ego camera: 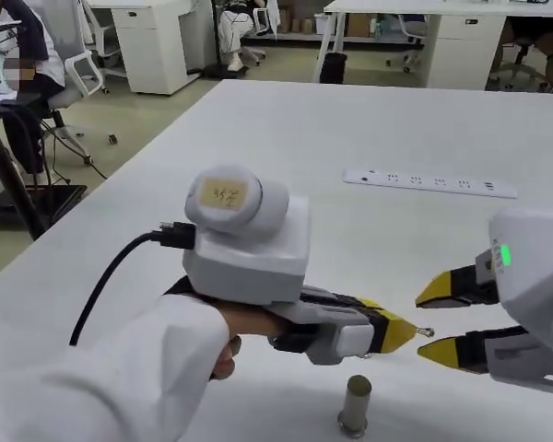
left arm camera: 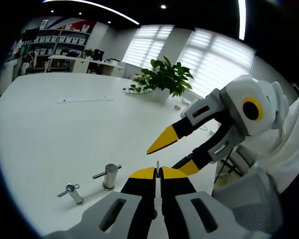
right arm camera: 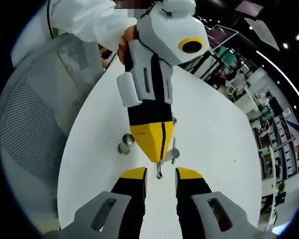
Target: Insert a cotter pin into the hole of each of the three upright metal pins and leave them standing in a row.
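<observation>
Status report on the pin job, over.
Left gripper shut on cotter pin. Right gripper open, jaws flanking its end. Two metal pins already fitted. Nothing blocking.

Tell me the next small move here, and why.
Probably close the right hand-held gripper on the cotter pin: its open jaws flank the pin's free end, which sticks out of the shut left hand-held gripper. The upright metal pin below shows no cotter pin yet.
</observation>
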Demonstrator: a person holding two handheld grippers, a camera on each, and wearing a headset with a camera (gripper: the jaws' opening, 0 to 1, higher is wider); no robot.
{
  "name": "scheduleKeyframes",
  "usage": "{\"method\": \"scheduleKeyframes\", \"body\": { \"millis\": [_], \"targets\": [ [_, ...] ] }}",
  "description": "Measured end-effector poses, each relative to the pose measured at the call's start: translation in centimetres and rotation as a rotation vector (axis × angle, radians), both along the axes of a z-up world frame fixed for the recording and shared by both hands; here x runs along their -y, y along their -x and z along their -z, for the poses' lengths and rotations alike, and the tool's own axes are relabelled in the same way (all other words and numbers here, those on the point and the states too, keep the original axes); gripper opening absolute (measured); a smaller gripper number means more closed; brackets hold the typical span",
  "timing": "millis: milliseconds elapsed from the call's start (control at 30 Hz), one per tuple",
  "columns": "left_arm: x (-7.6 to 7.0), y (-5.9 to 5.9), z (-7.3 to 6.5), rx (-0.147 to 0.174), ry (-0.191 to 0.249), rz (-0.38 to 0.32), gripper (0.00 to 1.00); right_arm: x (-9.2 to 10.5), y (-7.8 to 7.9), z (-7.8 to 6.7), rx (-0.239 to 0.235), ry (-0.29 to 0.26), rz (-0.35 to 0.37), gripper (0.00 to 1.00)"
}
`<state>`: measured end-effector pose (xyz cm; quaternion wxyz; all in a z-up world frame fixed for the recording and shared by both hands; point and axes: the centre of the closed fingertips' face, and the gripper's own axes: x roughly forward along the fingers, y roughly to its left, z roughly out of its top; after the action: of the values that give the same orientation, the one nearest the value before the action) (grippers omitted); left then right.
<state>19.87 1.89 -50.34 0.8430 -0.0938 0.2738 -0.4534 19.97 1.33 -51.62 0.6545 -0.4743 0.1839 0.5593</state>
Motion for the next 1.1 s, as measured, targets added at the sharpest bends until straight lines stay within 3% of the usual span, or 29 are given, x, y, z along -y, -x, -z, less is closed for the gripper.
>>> {"method": "scheduleKeyframes", "body": {
  "millis": [100, 167, 267, 367, 433, 467, 500, 567, 667, 733, 867, 1100],
  "targets": [
    [-0.1, -0.1, -0.3, 0.044, -0.017, 0.009, 0.0, 0.3, -0.2, 0.0, -0.04, -0.021, 0.019, 0.21],
    [-0.1, 0.0, -0.3, 0.061, -0.022, 0.022, 0.0, 0.5, -0.3, -0.1, -0.064, -0.031, 0.028, 0.2],
    [-0.2, 0.2, -0.1, 0.056, -0.029, 0.027, 0.0, 0.7, -0.2, 0.0, -0.099, -0.031, 0.025, 0.22],
    [-0.2, 0.5, -0.1, 0.097, -0.046, 0.056, 0.0, 1.1, -0.4, 0.2, -0.126, -0.035, 0.026, 0.22],
    [-0.2, 0.5, 0.0, 0.157, -0.083, 0.088, 0.0, 1.0, -0.2, 0.1, -0.151, -0.05, 0.031, 0.22],
    [-0.2, 0.6, -0.1, 0.167, -0.087, 0.094, 0.0, 1.1, 0.1, 0.2, -0.172, -0.052, 0.028, 0.22],
    [0.0, 0.7, -0.3, 0.209, -0.09, 0.116, 0.0, 1.1, 0.1, 0.2, -0.179, -0.054, 0.028, 0.22],
    [0.0, 0.9, -0.4, 0.253, -0.111, 0.138, 0.0, 1.1, 0.5, 0.2, -0.217, -0.064, 0.029, 0.21],
    [0.1, 1.1, -0.8, 0.29, -0.108, 0.155, 0.0, 1.2, 0.2, 0.3, -0.246, -0.075, 0.033, 0.18],
    [0.2, 1.1, -1.0, 0.304, -0.105, 0.159, 0.0, 1.2, 0.0, 0.3, -0.248, -0.084, 0.039, 0.15],
    [0.1, 1.1, -1.5, 0.354, -0.114, 0.174, 0.0, 1.3, 0.0, 0.1, -0.307, -0.119, 0.054, 0.15],
    [0.0, 1.6, -1.8, 0.389, -0.119, 0.203, 0.0, 0.8, 1.1, 0.1, -0.359, -0.144, 0.052, 0.12]
  ]
}}
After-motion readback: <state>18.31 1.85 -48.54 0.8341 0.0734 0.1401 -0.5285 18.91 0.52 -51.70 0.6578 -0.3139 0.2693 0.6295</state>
